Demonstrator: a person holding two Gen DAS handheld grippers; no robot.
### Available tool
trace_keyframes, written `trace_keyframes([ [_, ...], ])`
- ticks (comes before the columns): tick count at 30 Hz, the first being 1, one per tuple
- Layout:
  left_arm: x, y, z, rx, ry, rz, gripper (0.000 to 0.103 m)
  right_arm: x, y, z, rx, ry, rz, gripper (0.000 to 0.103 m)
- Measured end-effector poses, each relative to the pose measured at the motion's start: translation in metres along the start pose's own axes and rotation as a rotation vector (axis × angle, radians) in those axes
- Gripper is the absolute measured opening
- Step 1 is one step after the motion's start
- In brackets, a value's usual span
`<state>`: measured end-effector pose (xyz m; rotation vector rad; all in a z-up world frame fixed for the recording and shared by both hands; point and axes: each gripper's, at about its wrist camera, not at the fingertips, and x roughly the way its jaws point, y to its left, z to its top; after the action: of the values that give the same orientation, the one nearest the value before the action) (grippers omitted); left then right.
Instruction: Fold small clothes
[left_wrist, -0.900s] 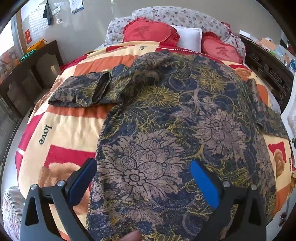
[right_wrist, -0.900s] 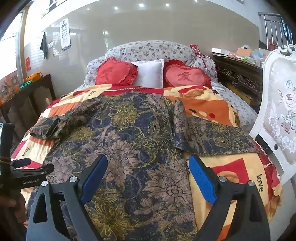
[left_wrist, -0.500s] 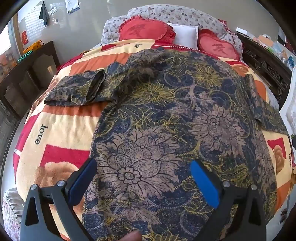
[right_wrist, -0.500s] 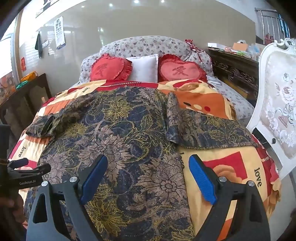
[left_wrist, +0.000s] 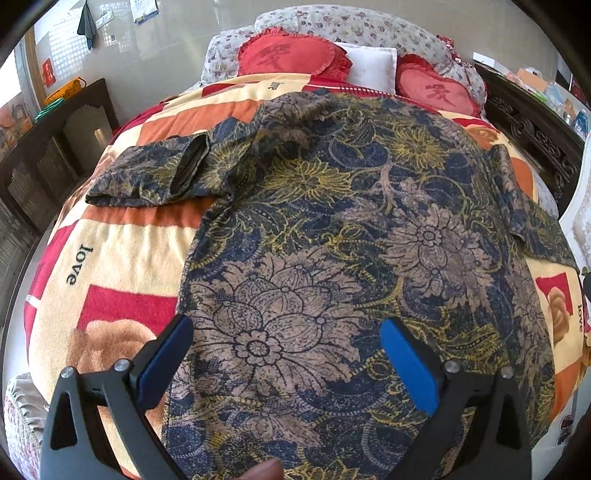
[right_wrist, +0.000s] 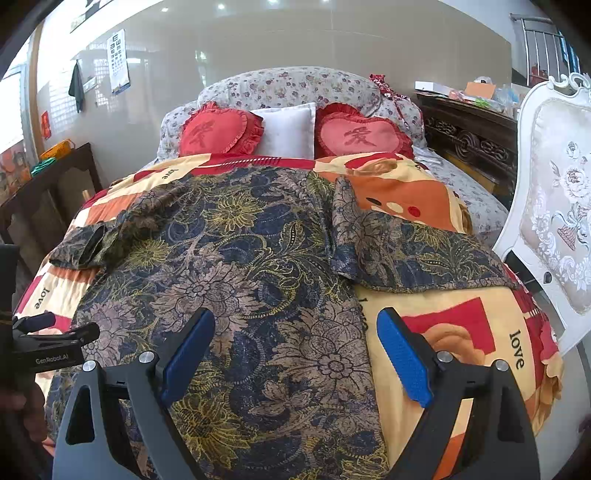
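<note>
A dark blue shirt with gold and brown flowers (left_wrist: 332, 229) (right_wrist: 229, 266) lies spread flat on the bed, collar toward the pillows, both short sleeves stretched out sideways. My left gripper (left_wrist: 286, 349) hovers open above the shirt's lower left part, nothing between its blue pads. My right gripper (right_wrist: 295, 345) is open over the shirt's lower right edge, one pad above the cloth, the other above the blanket. The left gripper's body (right_wrist: 48, 347) shows at the left edge of the right wrist view.
The bed carries an orange, red and cream blanket (left_wrist: 122, 258) (right_wrist: 461, 332). Two red heart cushions (right_wrist: 218, 129) and a white pillow (right_wrist: 288, 127) lie at its head. A white chair (right_wrist: 554, 221) stands at the right; dark wooden furniture (left_wrist: 44, 147) (right_wrist: 465, 133) flanks both sides.
The left view has shifted slightly, the shirt sliding a little lower in the frame. The right gripper pulled back a touch after nearing the bed. Both stayed open.
</note>
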<state>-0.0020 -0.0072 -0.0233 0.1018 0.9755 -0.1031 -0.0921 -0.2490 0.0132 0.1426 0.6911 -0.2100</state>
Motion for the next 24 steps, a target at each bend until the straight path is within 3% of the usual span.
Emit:
trace_keyframes([
  [24,0.0095,0.0054,-0.0013,-0.013,0.015,-0.004,0.103,0.0038,0.0043,0.0017,-0.021,0.012,-0.001,0.065],
])
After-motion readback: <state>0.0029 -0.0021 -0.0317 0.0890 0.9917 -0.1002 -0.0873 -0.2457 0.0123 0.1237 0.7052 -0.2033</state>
